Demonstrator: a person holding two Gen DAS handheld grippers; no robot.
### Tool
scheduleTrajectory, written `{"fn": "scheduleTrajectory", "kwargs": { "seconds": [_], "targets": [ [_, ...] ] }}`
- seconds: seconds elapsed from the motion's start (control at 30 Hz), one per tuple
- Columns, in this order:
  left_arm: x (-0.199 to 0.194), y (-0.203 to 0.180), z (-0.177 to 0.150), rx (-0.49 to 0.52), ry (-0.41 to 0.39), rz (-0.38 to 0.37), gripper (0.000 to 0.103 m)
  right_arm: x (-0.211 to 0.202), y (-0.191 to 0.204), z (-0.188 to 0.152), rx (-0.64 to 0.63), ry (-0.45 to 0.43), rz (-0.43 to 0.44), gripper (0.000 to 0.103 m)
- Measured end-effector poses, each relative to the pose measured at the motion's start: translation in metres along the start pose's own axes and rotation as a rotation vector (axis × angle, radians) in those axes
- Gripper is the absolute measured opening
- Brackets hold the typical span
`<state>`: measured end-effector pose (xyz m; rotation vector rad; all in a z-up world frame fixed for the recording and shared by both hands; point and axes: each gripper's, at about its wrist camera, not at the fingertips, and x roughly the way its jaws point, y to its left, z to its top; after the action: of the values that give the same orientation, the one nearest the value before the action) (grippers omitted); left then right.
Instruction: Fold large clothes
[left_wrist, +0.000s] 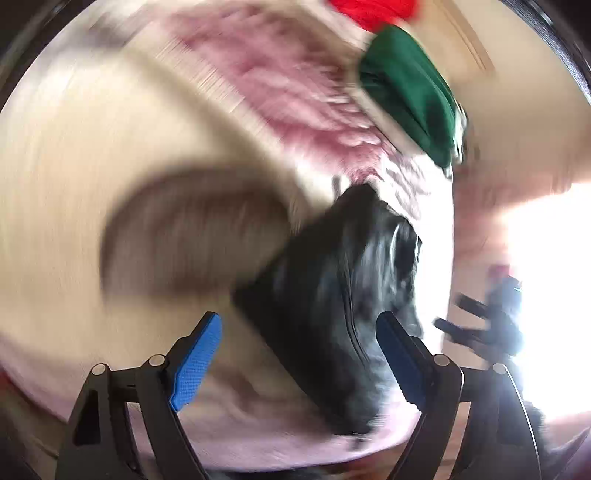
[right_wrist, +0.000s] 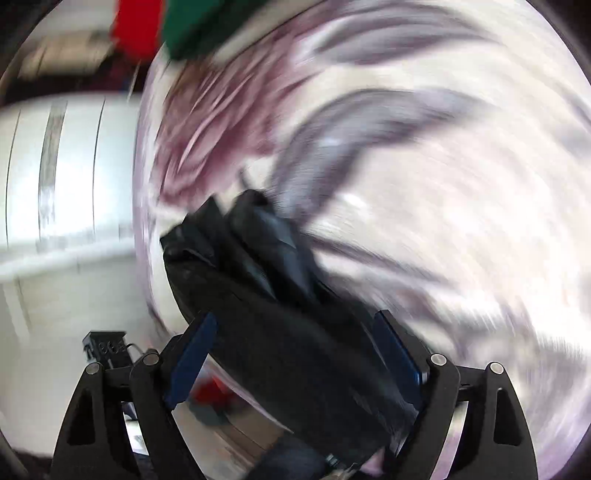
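Patterned bedding (left_wrist: 303, 92) carries green cloth (left_wrist: 406, 96) and black garment (right_wrist: 280, 314) (blurred); left gripper (left_wrist: 299, 354) and right gripper (right_wrist: 295, 354) spread.

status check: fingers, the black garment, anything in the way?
Left gripper open, empty. Right gripper open, black garment between fingers. Green garment farther back on the bed.

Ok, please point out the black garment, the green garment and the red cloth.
black garment (right_wrist: 280, 332): right wrist view, middle of the folds.
green garment (left_wrist: 406, 92): left wrist view, its middle.
red cloth (left_wrist: 369, 11): left wrist view, lower part.
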<state>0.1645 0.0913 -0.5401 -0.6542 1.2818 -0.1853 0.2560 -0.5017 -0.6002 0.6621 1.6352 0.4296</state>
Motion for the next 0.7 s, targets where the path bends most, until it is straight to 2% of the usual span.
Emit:
{"fn": "scheduleTrajectory", "kwargs": {
  "seconds": [0.03,0.07,0.1,0.17,0.23,0.27,0.3,0.37,0.4,0.43,0.47,0.5,0.57,0.67,0.7],
  "targets": [
    [0.006,-0.009,0.014,0.092,0.017,0.025,0.085,-0.014,-0.019,-0.02,0.066,-0.049,0.015,0.088],
    [0.014,-0.019,0.029,0.167,0.036,0.041,0.085,-0.01,-0.012,-0.032,0.104,-0.071,0.013,0.088],
    [0.029,-0.032,0.045,0.25,0.075,0.031,0.085,-0.014,-0.022,-0.047,0.147,-0.092,0.008,0.088],
    [0.063,-0.05,0.063,0.351,0.15,0.014,0.085,-0.014,-0.046,-0.083,0.241,-0.124,0.036,0.088],
    [0.101,-0.062,0.074,0.464,0.251,0.014,0.085,0.018,-0.044,-0.098,0.29,-0.141,0.084,0.088],
    [0.115,-0.068,0.076,0.514,0.281,0.017,0.085,0.017,-0.044,-0.109,0.295,-0.152,0.09,0.088],
    [0.126,-0.076,0.077,0.577,0.28,0.028,0.085,0.035,-0.032,-0.109,0.305,-0.163,0.111,0.088],
    [0.129,-0.09,0.076,0.654,0.252,-0.01,0.047,0.06,-0.029,-0.109,0.35,-0.182,0.169,0.088],
    [0.133,-0.1,0.074,0.682,0.245,0.026,0.044,0.066,-0.026,-0.11,0.352,-0.206,0.19,0.087],
    [0.134,-0.107,0.073,0.688,0.24,0.038,0.038,0.072,-0.022,-0.109,0.353,-0.252,0.149,0.08],
    [0.133,-0.111,0.074,0.68,0.235,0.035,0.033,0.064,-0.019,-0.115,0.353,-0.277,0.137,0.048],
    [0.131,-0.112,0.077,0.643,0.232,0.012,0.032,0.065,-0.016,-0.115,0.369,-0.307,0.092,0.01],
    [0.124,-0.112,0.083,0.558,0.234,-0.041,0.026,0.06,-0.016,-0.122,0.425,-0.364,0.137,0.01],
    [0.112,-0.117,0.094,0.448,0.233,-0.14,0.025,0.03,0.0,-0.125,0.427,-0.439,0.117,0.009],
    [0.113,-0.123,0.097,0.437,0.239,-0.15,0.025,0.024,0.004,-0.124,0.432,-0.451,0.118,0.009]
  ]
}}
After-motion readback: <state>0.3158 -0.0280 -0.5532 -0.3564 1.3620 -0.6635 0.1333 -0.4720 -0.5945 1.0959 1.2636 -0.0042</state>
